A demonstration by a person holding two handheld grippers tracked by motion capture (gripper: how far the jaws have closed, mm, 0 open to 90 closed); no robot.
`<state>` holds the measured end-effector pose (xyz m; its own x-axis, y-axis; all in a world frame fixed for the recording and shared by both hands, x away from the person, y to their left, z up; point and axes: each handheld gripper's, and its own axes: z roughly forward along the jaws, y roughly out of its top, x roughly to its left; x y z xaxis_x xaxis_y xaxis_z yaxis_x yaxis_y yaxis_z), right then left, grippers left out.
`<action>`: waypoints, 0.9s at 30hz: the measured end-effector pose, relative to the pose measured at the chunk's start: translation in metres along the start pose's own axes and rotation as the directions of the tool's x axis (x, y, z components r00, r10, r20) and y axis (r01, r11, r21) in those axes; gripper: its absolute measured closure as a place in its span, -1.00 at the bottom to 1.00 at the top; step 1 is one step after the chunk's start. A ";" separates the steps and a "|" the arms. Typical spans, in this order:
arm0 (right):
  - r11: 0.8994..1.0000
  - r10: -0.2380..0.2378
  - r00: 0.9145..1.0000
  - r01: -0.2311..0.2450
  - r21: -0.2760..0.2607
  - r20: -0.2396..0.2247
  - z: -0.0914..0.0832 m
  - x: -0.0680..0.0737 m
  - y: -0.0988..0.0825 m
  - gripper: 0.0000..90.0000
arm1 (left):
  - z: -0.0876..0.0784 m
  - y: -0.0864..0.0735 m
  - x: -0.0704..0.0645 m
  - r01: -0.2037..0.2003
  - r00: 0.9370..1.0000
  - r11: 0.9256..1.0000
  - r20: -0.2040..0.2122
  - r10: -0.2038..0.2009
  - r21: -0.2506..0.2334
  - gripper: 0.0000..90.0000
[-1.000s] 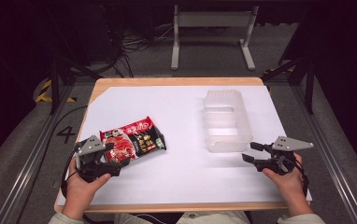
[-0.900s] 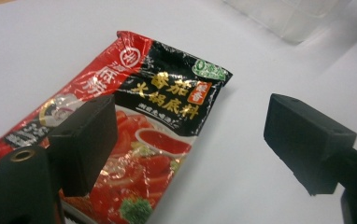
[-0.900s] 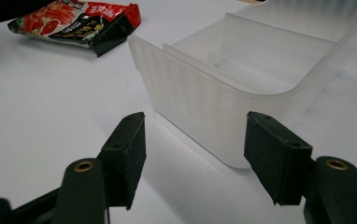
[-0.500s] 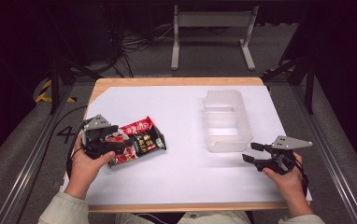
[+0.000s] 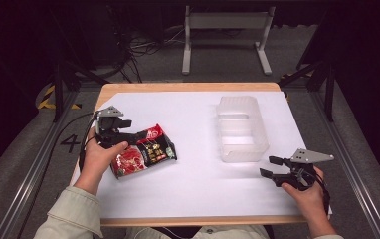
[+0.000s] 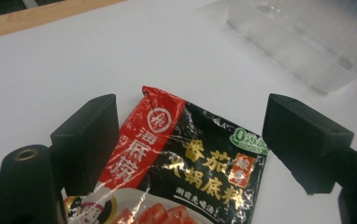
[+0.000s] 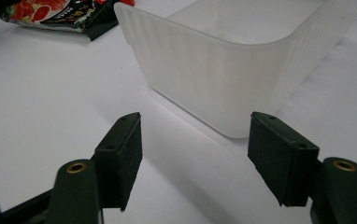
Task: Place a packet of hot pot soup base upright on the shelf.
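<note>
A red and black food packet (image 5: 143,152) lies flat on the white table cover (image 5: 188,199), left of centre. My left gripper (image 5: 137,135) hovers at the packet's far left corner, pointing right, open. In the left gripper view the packet (image 6: 186,163) lies between and below the spread jaws of that gripper (image 6: 193,119), and the pads do not touch it. My right gripper (image 5: 269,167) rests near the front right, open; its jaws have just been opening with nothing between them. A clear plastic bin (image 7: 214,79) stands just ahead of the right gripper (image 7: 195,140).
The clear bin (image 5: 240,129) stands right of centre on the table, with nothing visible inside. The wooden table edge (image 5: 188,87) runs along the far side. Beyond it are dark floor, cables and a metal stand (image 5: 225,30).
My left hand moved away from the table's near edge, along the packet's left side to its far corner. The right hand stayed put and its jaws spread a little.
</note>
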<state>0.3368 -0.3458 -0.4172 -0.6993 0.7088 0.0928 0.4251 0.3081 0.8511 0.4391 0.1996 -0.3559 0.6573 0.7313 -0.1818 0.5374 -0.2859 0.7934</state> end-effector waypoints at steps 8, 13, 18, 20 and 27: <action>1.000 0.001 1.000 -0.001 0.004 -0.003 0.002 -0.003 -0.002 -0.24 | 0.013 0.007 0.017 0.036 0.999 0.999 -0.016 -0.037 -0.039 -0.58; 1.000 0.002 1.000 -0.002 0.003 -0.005 0.003 -0.004 -0.003 -0.24 | 0.022 0.011 0.024 0.053 0.998 0.998 -0.031 -0.053 -0.021 -0.57; 1.000 -0.004 1.000 0.004 0.002 -0.012 0.003 -0.002 -0.003 -0.25 | 0.024 0.018 0.025 0.039 0.998 0.999 -0.042 -0.040 -0.036 -0.57; 1.000 -0.008 1.000 0.008 -0.002 -0.013 0.002 -0.001 -0.002 -0.25 | 0.028 0.021 0.028 0.022 0.999 0.999 -0.042 -0.023 -0.026 -0.57; 1.000 -0.016 1.000 0.016 0.000 -0.026 0.003 0.001 -0.001 -0.25 | 0.045 0.019 0.040 0.012 0.998 1.000 -0.066 -0.013 -0.009 -0.53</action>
<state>0.3372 -0.3432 -0.4200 -0.7207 0.6869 0.0931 0.4143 0.3192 0.8523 0.4986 0.1956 -0.3743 0.6139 0.7744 -0.1532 0.5410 -0.2715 0.7960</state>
